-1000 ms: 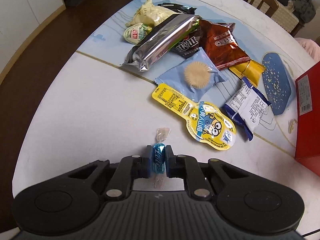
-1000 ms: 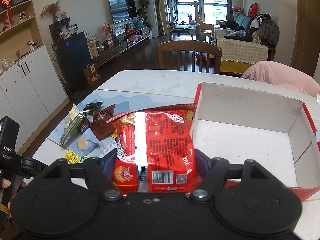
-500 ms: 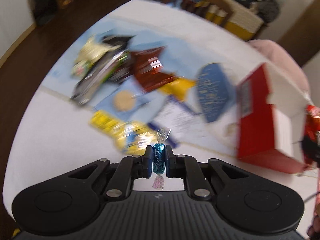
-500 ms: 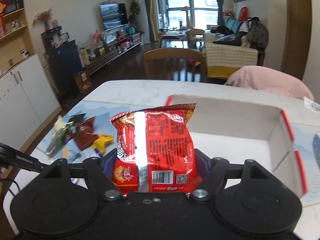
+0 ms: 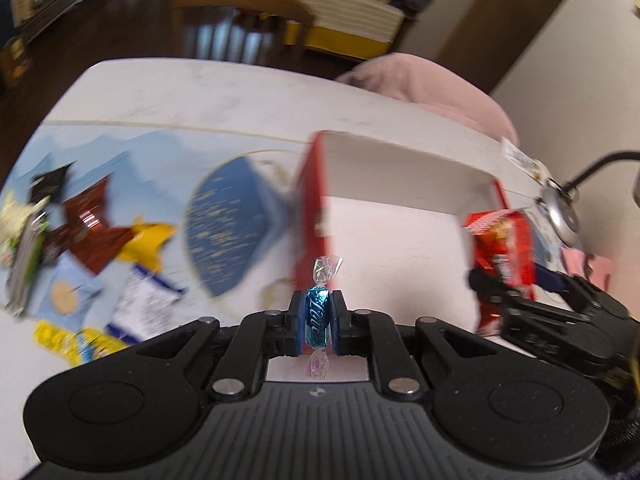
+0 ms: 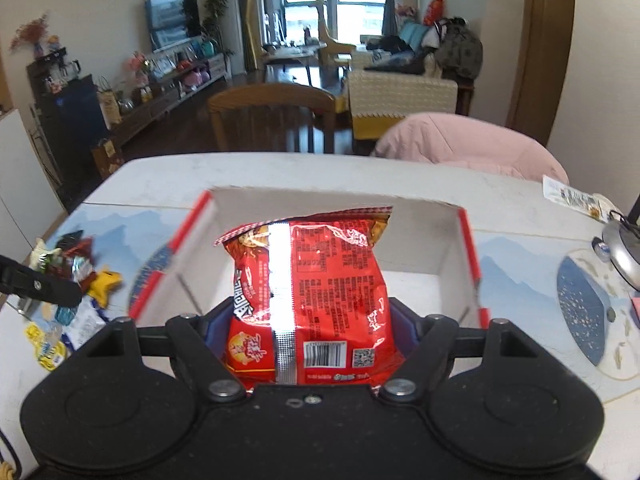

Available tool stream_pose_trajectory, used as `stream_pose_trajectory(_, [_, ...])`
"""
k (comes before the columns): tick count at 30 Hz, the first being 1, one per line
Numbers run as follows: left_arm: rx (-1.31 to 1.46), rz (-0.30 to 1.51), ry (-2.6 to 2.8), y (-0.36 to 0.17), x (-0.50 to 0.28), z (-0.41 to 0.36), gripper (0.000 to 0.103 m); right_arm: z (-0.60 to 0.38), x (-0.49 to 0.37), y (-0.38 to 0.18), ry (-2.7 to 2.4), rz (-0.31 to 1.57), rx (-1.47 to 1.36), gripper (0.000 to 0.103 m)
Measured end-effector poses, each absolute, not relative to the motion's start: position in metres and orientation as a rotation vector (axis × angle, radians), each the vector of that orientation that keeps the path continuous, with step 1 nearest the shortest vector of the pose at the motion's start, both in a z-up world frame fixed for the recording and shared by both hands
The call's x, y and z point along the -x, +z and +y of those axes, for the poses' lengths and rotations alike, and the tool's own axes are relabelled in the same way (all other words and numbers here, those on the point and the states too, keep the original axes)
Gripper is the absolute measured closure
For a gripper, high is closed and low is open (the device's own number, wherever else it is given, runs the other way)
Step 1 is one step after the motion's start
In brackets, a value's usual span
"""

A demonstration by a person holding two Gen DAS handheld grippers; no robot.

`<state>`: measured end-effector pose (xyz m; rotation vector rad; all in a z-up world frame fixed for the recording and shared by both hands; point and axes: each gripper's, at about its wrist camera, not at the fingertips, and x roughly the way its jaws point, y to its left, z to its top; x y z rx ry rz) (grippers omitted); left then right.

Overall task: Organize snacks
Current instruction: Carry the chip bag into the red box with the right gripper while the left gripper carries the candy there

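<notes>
Snacks were split between both grippers and a pile on the surface. Left gripper [image 5: 318, 322] had its jaws pinched tight on a blue wrapped candy [image 5: 317, 320], held upright, clear twisted ends sticking out above and below the pads. Right gripper [image 6: 310, 334] had its jaws spread wide but clamped on the lower sides of a red snack bag [image 6: 310, 292], barcode end nearest the camera, silver seam running up the middle.

Red bag sat in front of and over the open red box [image 6: 466, 240], white inside, no other item visible in it. In the left wrist view the same box [image 5: 310, 216] was just beyond the candy, with the right gripper and its bag at its right end.

Remaining snack pile [image 5: 92, 232] lay left of the box on the surface [image 5: 240, 96]: brown, yellow, blue-and-white and pale blue packets, badly motion-blurred in the left wrist view. A dark blue speckled patch [image 5: 228, 224] lay between pile and box.

Far side: wooden chair [image 6: 272, 116] and a pink cushion [image 6: 468, 148] at the surface edge.
</notes>
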<state>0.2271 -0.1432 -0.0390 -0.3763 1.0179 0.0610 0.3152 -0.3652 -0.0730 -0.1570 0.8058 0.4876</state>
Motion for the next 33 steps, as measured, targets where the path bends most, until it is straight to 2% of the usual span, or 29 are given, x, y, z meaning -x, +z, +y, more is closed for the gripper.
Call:
stream_pose_trajectory(7, [0.268,1.025,-0.008,-0.044,-0.270,-0.184,0.091,-0.370,-0.339,-0.092,0.462,0.878,0.204,0.027])
stream_pose_trajectory(16, [0.160,1.154,-0.004,-0.096,-0.311,-0.205,0.091,-0.361,-0.345,-0.116,0.491,0.953,0.305,0.027])
stream_pose_trajectory(33, [0.028,1.244,-0.013,-0.133,-0.323,-0.227,0.091,-0.363,-0.352,-0.142,0.472,1.041,0.335,0.024])
